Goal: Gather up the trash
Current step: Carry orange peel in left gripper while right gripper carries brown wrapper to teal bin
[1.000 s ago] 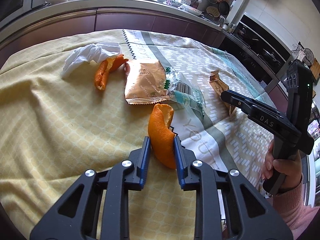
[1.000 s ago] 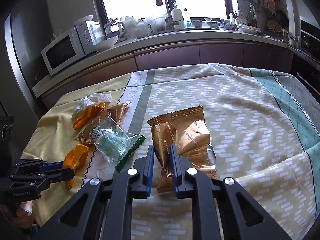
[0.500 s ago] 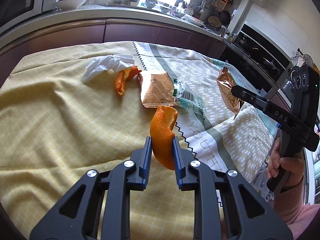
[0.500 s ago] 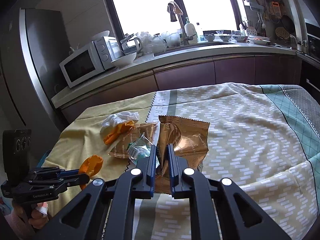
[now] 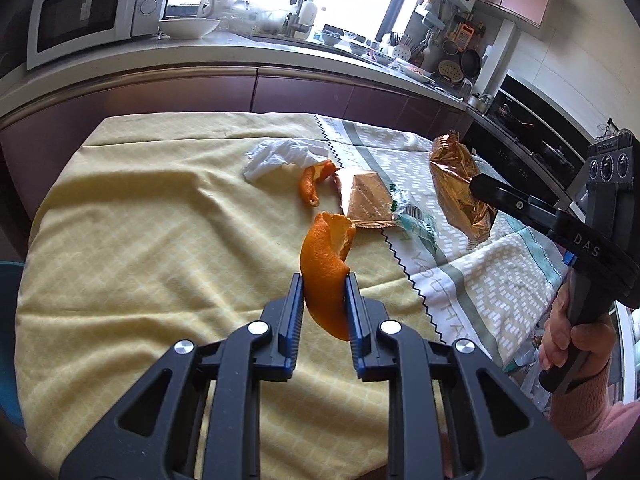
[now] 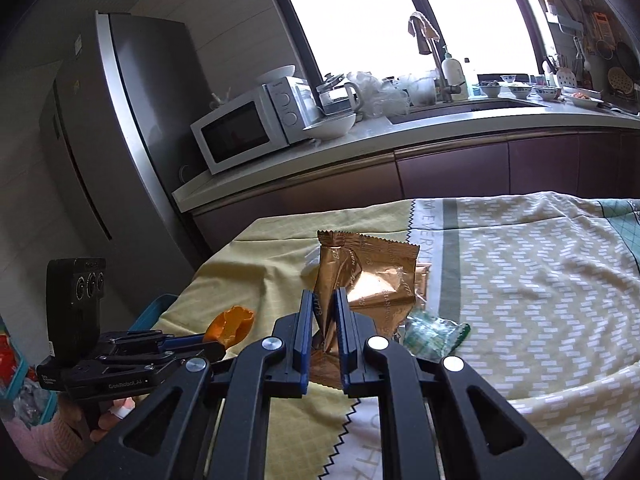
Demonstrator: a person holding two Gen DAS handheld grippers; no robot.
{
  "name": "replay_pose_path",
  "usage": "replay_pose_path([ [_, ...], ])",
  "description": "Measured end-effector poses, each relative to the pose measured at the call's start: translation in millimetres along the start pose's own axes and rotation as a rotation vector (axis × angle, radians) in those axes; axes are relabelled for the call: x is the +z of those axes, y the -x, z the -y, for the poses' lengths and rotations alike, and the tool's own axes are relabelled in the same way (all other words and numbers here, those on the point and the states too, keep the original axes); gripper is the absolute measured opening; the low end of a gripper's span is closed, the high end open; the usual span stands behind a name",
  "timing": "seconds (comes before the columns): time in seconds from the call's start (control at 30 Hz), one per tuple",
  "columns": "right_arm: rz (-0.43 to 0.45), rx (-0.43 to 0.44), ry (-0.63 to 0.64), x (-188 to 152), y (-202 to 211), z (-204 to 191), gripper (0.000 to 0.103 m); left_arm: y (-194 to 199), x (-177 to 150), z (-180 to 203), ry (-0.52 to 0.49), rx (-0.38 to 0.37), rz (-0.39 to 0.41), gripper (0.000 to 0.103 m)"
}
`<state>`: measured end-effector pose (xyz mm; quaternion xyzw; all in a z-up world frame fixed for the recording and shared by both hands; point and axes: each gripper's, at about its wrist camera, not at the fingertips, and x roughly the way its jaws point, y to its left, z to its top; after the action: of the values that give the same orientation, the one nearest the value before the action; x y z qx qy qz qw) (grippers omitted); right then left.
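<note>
Setting: kitchen with a table under a yellow patterned tablecloth (image 5: 140,248), a microwave (image 5: 84,12) on the counter behind it.
Landmark: the flat brown packet (image 5: 366,200) lying near the middle of the cloth; places below are given relative to it.
Left gripper (image 5: 323,304): clamped on a curled orange peel (image 5: 326,268), held clear of the cloth on the near side of the flat packet; the peel sticks up well past the pads.
Right gripper (image 6: 323,320): closed on one edge of a copper foil wrapper (image 6: 368,280), which hangs in the air to the right of the flat packet.
Left on the cloth: a second peel strip (image 5: 312,184) just to the left of the flat packet, a crumpled white tissue (image 5: 280,156) beyond that strip and touching it, and a clear green-printed wrapper (image 5: 416,224) against the packet's right side.
Bin: a blue edge (image 6: 154,312) shows off the table's left side, well away from the flat packet; whether it is the trash container cannot be told.
Stage (judged): both tools are loaded, so the carry to the trash comes next, with four pieces not yet collected.
Risk, wrapper: the foil is slick and pinched by a narrow edge only, so a quick swing could pull it free.
Risk, peel: it is gripped low with most of its weight above, so tilting the tool could let it pivot or drop.
Risk, crossing: with both tools close together above the table, one could knock the other's load.
</note>
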<state>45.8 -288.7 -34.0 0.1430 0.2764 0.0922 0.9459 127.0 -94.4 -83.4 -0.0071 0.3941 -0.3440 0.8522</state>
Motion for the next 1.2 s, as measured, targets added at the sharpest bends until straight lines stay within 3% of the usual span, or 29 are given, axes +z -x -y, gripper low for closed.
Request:
replay_pose_path([
  [0.43,-0.075,0.194,0.073,0.7,-43.0,-64.3,0.01,54.0,-11.8,-45.9,0.073,0.099,0.074,0.021],
  [1.2,-0.185,0.421,0.197,2.8,-100.2,-157.3,0.01,127.8,-45.2,-132.2,0.243,0.271,0.153,0.021],
])
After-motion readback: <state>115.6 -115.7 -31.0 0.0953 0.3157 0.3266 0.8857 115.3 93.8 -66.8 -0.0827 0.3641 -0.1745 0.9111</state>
